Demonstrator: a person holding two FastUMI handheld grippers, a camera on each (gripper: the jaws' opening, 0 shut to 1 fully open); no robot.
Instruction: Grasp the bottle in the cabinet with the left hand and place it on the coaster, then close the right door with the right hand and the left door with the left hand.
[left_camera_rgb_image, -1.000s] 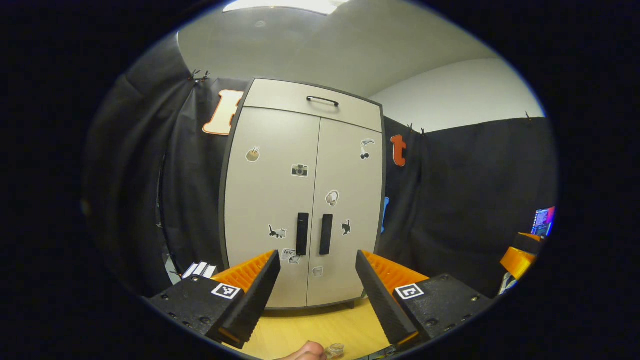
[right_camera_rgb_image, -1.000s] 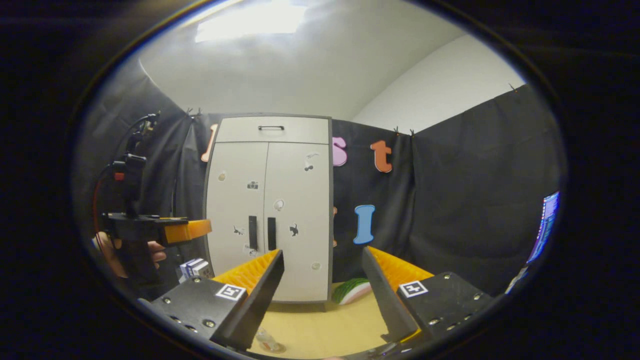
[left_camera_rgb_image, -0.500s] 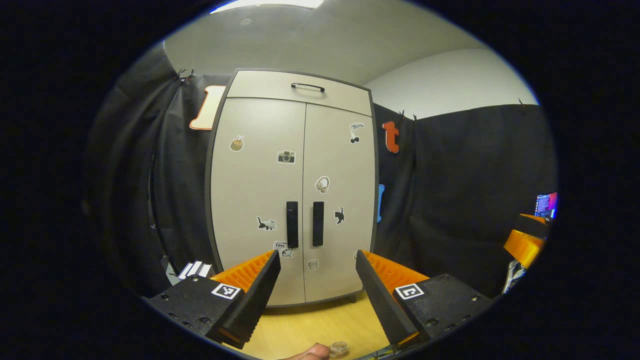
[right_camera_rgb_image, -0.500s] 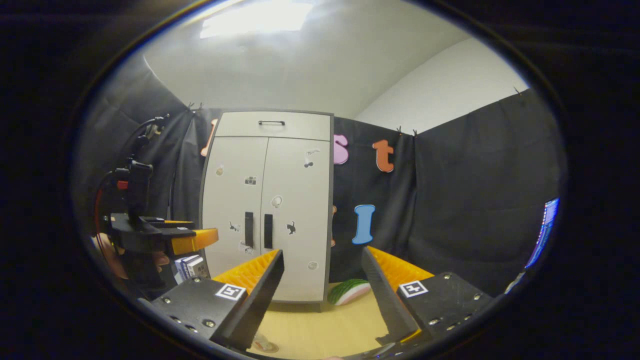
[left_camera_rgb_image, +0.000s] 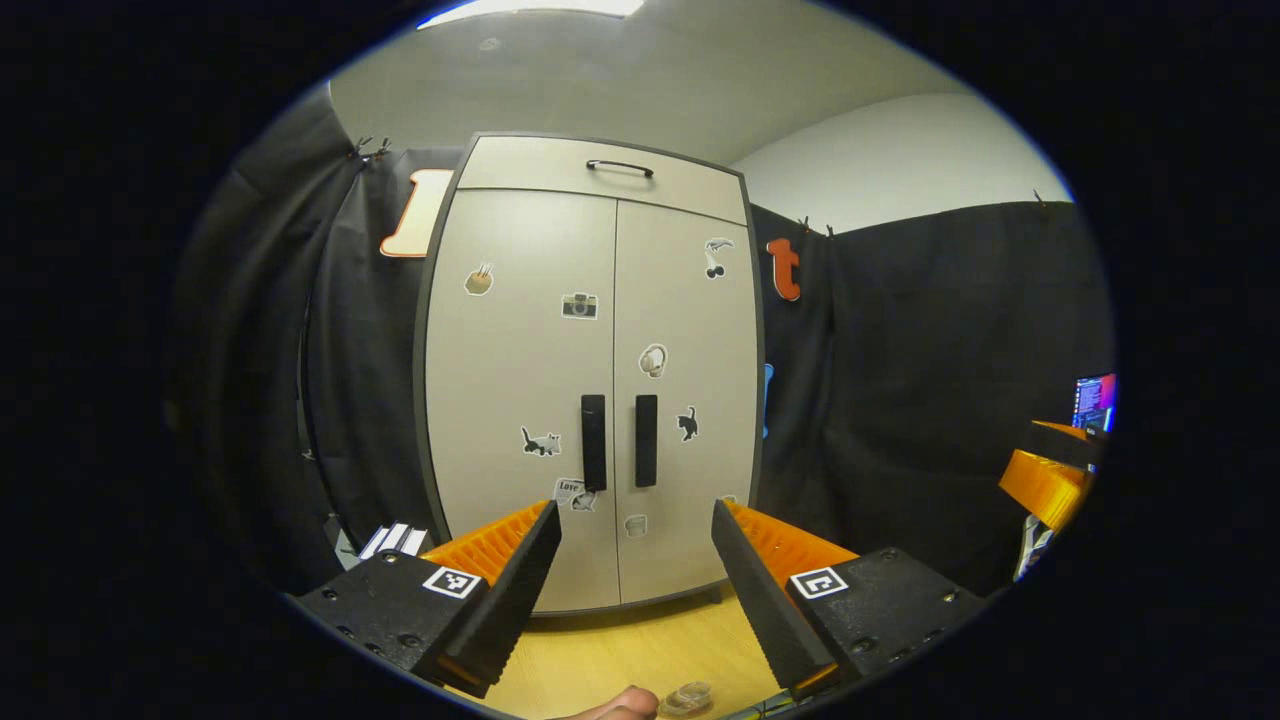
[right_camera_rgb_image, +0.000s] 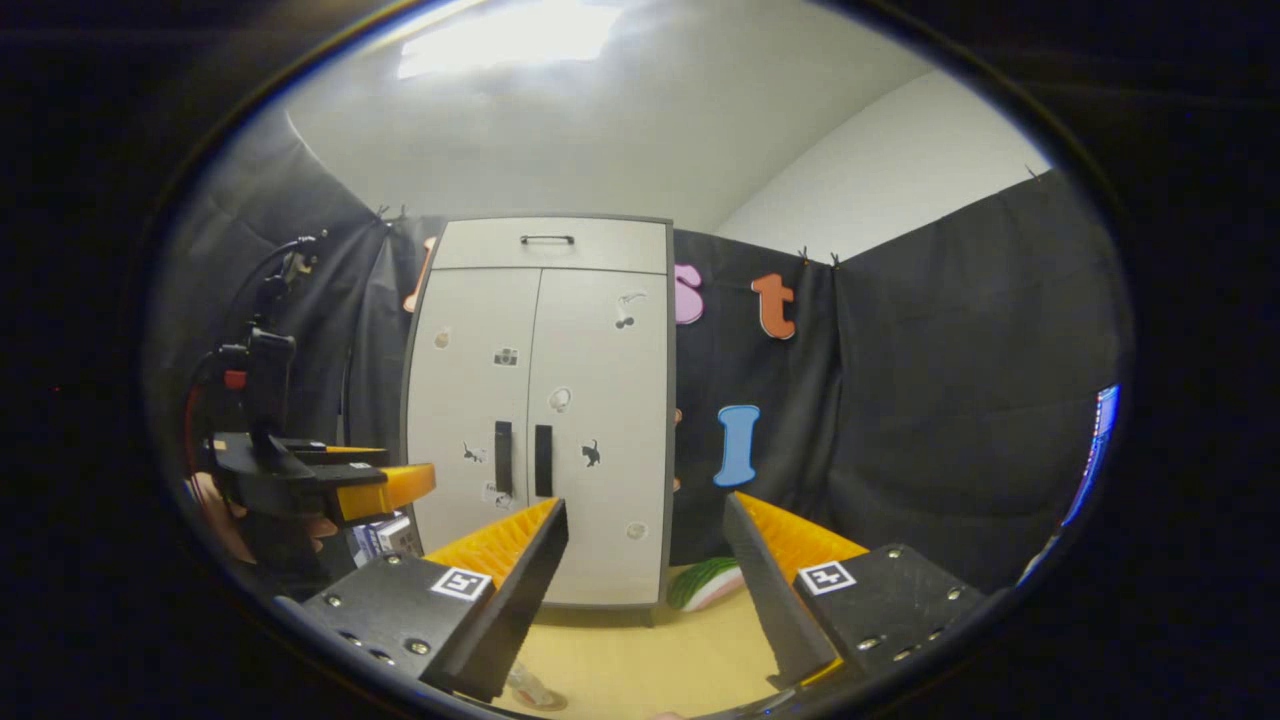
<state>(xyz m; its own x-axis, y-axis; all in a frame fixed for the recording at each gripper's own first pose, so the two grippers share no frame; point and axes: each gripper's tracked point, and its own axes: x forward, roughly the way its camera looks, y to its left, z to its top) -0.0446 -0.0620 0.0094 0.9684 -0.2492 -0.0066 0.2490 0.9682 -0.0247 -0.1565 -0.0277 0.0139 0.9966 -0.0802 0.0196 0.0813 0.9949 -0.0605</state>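
Gaping wide, left gripper is holding nothing, hovering above wooden table. Bottle is standing below its fingers, beside hand. Right gripper is spreading wide too, empty. Cabinet is standing ahead, beyond both, left door and right door sitting flush.

My left gripper drifted slightly right; cabinet now sits higher above its fingers. Bottle edges further into sight below.
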